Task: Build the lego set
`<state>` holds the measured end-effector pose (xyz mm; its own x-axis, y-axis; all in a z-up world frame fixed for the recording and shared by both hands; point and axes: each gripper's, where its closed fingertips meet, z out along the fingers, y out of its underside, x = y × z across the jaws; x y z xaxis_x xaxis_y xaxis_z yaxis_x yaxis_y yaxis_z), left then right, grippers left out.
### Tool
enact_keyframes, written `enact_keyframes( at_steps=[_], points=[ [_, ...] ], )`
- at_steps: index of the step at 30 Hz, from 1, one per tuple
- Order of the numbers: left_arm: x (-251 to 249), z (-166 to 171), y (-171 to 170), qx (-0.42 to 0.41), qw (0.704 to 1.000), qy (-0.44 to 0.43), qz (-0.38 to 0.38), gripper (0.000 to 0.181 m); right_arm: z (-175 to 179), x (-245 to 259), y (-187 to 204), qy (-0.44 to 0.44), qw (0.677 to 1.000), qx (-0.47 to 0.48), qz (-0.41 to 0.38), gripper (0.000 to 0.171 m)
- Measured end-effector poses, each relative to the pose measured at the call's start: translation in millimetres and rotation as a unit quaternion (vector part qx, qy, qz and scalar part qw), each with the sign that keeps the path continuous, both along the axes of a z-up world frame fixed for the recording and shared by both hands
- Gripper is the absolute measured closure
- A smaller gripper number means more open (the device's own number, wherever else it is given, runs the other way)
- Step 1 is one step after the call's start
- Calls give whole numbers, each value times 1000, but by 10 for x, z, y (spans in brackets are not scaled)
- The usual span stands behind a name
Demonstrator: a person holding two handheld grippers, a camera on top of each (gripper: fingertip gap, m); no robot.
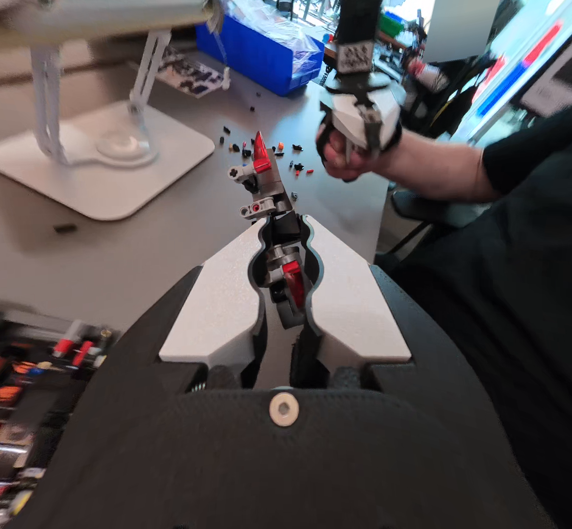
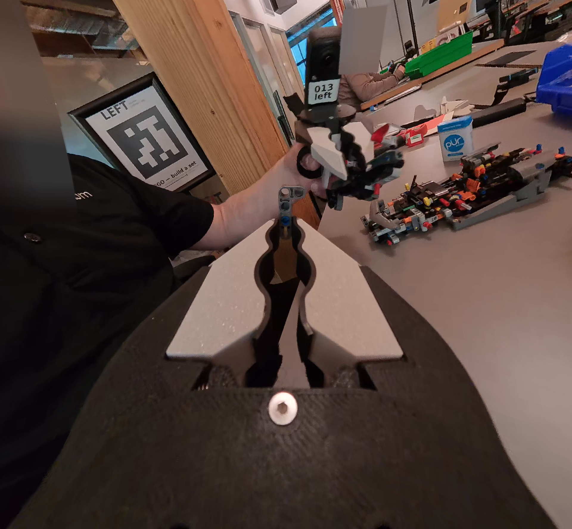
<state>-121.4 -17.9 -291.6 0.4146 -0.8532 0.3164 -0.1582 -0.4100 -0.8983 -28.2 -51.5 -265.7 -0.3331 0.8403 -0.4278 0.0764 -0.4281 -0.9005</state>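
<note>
Left wrist view
Left gripper [image 1: 284, 220]: pressed onto a grey, black and red lego sub-assembly [image 1: 266, 186], held above the grey table [image 1: 154, 254].
Table edge: seen at right, beside the right gripper [image 1: 368, 130].
Loose pieces [image 1: 266, 155]: many, small, uncounted.
White stand [image 1: 102, 155]: one, smooth.

Right wrist view
Right gripper [image 2: 286, 221]: pinched on one grey holed beam [image 2: 288, 197].
Lego chassis [image 2: 458, 198]: one, on the table, well apart.

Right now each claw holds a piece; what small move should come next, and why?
Probably bring the right claw and its small grey angled beam toward the grey-and-red sub-assembly gripped in the left claw. Both claws are shut on parts and held apart in the air, so nothing is joined yet.
</note>
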Motion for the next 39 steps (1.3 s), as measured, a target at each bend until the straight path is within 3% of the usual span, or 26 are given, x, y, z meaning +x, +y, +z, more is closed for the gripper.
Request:
enact_keyframes(
  at_steps=[10, 22, 39],
  points=[
    [8, 21, 164, -79, 996, -51, 9, 166, -306, -30, 95, -44, 998, -45, -26, 166],
    [41, 104, 150, -85, 991, -101, -17, 166, -418, -105, 113, -62, 994, -81, -29, 166],
    [112, 69, 38, -85, 991, -93, -43, 166, -435, -121, 102, -56, 993, -106, -20, 166]
  ],
)
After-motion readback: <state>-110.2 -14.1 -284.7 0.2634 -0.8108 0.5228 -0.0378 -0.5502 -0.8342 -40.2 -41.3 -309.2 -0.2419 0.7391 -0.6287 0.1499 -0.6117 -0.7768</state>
